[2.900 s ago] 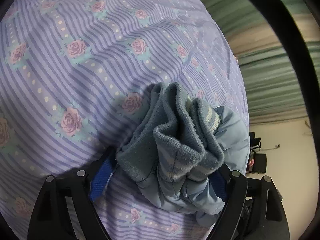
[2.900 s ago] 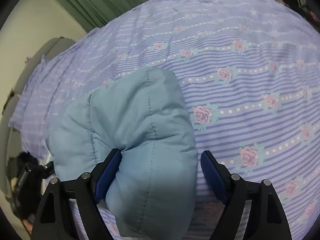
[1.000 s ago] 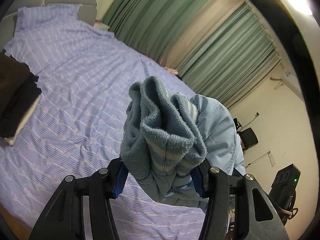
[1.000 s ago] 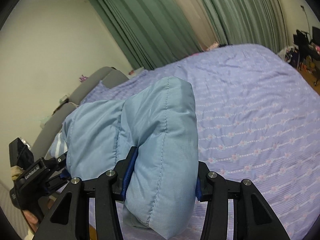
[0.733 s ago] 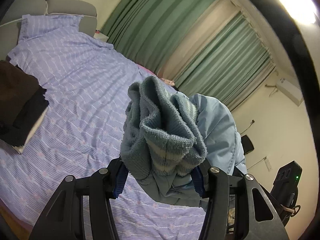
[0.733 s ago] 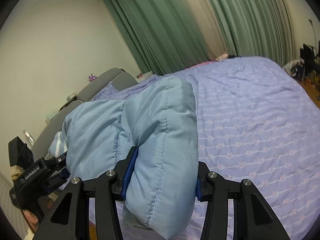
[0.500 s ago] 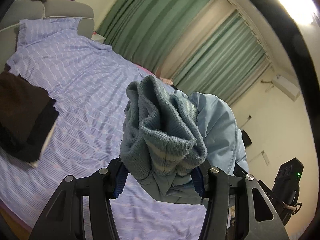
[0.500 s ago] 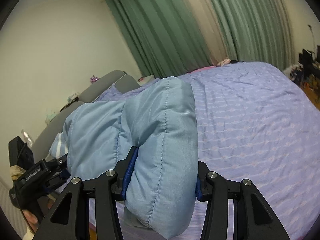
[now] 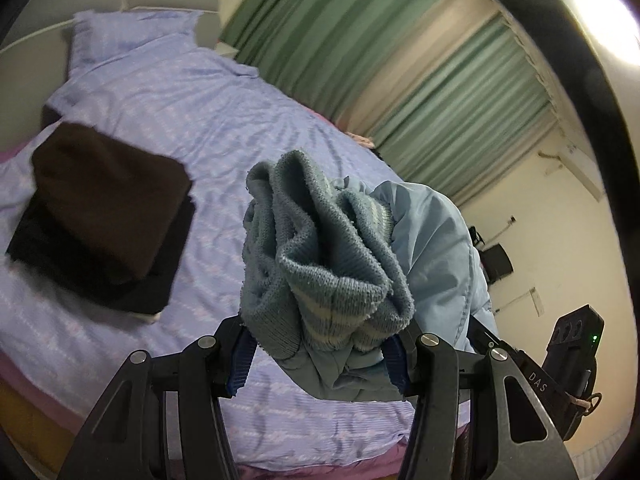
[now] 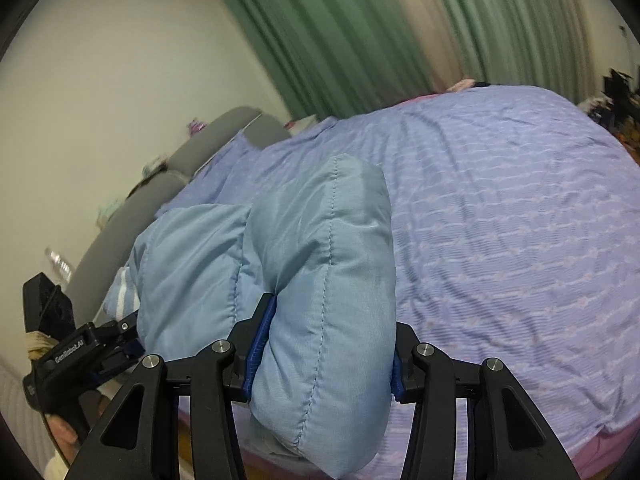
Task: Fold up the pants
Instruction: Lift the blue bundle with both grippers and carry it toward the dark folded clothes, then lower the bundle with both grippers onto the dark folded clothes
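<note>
The pants are light blue and padded, with a ribbed knit waistband. My left gripper is shut on the bunched knit waistband and holds it in the air above the bed. My right gripper is shut on a thick padded fold of the pants and holds it up too. The pants span between both grippers. The left gripper also shows at the lower left of the right wrist view, and the right gripper shows at the lower right of the left wrist view.
A bed with a purple striped floral sheet lies below and ahead. A stack of folded dark brown and black clothes sits on its left side. A grey headboard, a pillow and green curtains stand beyond.
Both grippers closed on the pants and lifted them off the sheet, high above the bed. Lately the left view has swung so the dark clothes stack sits nearer the middle.
</note>
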Demonstrator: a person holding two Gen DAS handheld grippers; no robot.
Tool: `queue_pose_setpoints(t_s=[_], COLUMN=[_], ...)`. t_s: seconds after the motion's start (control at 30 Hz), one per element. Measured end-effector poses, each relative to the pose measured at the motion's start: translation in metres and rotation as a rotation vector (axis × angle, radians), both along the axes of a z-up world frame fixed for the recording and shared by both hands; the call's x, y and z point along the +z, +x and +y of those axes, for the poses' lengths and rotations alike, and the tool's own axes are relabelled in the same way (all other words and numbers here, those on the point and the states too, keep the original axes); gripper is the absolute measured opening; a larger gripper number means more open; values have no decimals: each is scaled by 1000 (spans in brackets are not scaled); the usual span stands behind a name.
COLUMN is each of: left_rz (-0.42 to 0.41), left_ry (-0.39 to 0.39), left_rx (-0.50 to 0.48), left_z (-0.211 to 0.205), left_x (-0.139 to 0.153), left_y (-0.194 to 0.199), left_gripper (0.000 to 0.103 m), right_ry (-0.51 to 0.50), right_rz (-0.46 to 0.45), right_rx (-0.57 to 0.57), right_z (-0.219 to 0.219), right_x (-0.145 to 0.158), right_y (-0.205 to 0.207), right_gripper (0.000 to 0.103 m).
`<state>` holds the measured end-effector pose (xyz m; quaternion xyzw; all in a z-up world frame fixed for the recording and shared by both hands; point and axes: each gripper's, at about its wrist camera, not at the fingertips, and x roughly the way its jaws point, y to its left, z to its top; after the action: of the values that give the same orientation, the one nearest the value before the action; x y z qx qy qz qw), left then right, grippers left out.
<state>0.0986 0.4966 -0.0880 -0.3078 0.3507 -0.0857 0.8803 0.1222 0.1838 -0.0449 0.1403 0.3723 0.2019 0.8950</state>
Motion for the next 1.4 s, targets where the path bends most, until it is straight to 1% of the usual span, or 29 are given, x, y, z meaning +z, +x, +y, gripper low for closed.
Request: queue_pose_setpoints(t_s=[0.07,0.17,0.27,0.37,0.5,0.6,0.7,0.8,0.9,0.97,1.07,1.2,1.3,1.4], left_rz=[20,36,46,52,54,80,72,74,75,75,86,86,97,118], left_ry=[3,24,11,3,6,3,31,54,76,87,86,103,116,158], left_rx=[35,92,145,176,183,156,116,73,19,-20,-50,-74,-78,-77], left_z=[12,26,44,65,102,137,164,192,212,228,247,268,278,281], left_x=[-2,-4,-6,-6,-6,-7,-4,-5,-8,-11,-16,-26,-36,-50], left_y=[-10,-24,-41,-54,-61,-53,-44,-26,-4,18,48,85,114,135], left_gripper=[53,53,53,53,54,54,54,54,54,54,54,55,56,58], right_ry=[1,21,14,5,2,11,27,57,61,60,33,-5,-32,-74], right_rz=[5,38,53,60,69,90,92,105,105,95,77,68,70,74], right_rx=[42,100,163,207,235,211,190,151,122,102,77,53,42,31], right_z=[12,31,53,78,119,153,184,209,233,246,268,290,304,315], right_x=[-3,-11,-14,-14,-18,-24,-30,-39,-47,-50,-54,-59,-71,-86], right_y=[2,5,5,3,7,9,12,18,30,40,61,90,111,128], right_gripper=[47,47,47,47,47,47,47,47,47,47,47,47,47,47])
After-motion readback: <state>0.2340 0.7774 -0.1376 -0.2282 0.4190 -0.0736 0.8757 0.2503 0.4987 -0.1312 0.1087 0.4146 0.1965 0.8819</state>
